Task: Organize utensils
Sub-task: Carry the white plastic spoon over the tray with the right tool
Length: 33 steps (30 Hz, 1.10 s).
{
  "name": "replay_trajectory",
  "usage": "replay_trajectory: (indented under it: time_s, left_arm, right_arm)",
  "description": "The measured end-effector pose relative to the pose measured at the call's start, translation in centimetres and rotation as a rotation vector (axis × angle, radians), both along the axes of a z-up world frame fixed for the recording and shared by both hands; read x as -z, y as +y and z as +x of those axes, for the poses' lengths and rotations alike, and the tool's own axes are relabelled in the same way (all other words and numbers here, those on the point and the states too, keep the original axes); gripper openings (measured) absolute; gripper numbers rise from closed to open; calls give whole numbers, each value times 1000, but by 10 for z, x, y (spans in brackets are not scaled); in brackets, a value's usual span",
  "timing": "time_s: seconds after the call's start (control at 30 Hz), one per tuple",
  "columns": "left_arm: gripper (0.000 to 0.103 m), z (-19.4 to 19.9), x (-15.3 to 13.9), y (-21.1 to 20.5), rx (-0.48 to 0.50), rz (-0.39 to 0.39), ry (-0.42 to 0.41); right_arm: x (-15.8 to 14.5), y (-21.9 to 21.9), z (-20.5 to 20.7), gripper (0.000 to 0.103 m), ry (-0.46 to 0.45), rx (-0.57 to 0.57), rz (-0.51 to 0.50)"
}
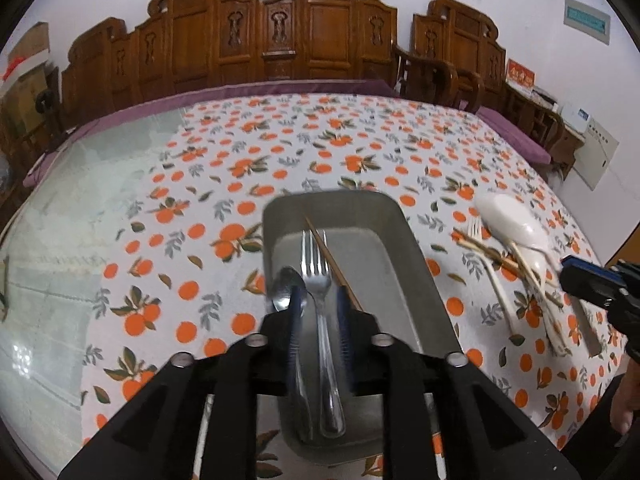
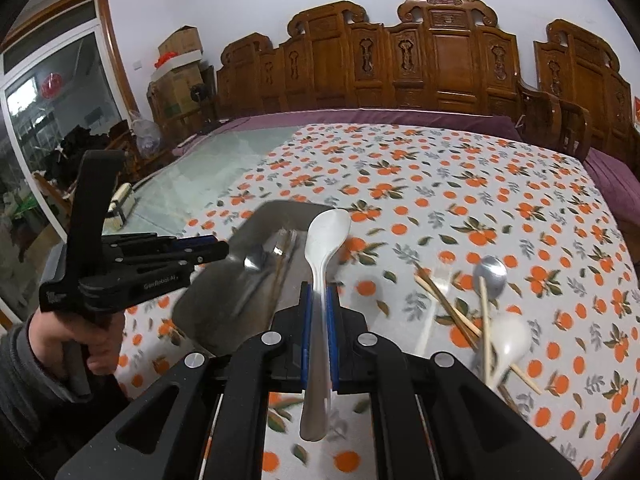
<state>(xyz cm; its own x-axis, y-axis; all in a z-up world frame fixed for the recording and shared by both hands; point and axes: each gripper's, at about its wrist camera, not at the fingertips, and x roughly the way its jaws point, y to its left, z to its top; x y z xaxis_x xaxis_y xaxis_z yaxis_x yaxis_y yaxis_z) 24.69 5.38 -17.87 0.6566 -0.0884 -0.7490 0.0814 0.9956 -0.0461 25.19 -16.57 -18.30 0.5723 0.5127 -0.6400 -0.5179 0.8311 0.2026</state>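
A metal tray (image 1: 408, 248) lies on the orange-print tablecloth. Inside it are a steel fork (image 1: 316, 276), a steel spoon (image 1: 285, 284) and a brown chopstick (image 1: 332, 264). My left gripper (image 1: 320, 300) hangs over the tray's near end, jaws slightly apart. The fork handle runs between the blue pads, and neither pad touches it. My right gripper (image 2: 319, 296) is shut on the handle of a white plastic spoon (image 2: 326, 232), bowl pointing forward, just right of the tray (image 2: 208, 320). In the right wrist view the left gripper (image 2: 208, 250) is held by a hand at the left.
Loose utensils lie to the right of the tray: a metal spoon (image 2: 490, 276), another white spoon (image 2: 510, 340), several chopsticks (image 2: 448, 308) and a pale fork (image 1: 494, 276). Bare glass tabletop (image 1: 60, 248) lies left of the cloth. Carved wooden chairs (image 1: 280, 40) line the far edge.
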Motion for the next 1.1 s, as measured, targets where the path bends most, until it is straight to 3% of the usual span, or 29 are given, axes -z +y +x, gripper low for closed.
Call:
replay_trajectory:
  time_s: [0.23,0.3,0.77,1.1]
  left_arm:
    - [36,-7,-20,22,-31,-9,-49]
    - [48,-9,-25,29,-41,-21,-65]
    - [48,-11,-31,56,-87,-35,-79]
    - [49,-11,-23,28,-37,-43,-47]
  right_arm:
    - [-2,38,17,8,16,-24,35]
    - [0,50,22,8,21,-30,36]
    - [41,101,50,9,130,-46,25]
    - [21,52,42,9,45,-35,-1]
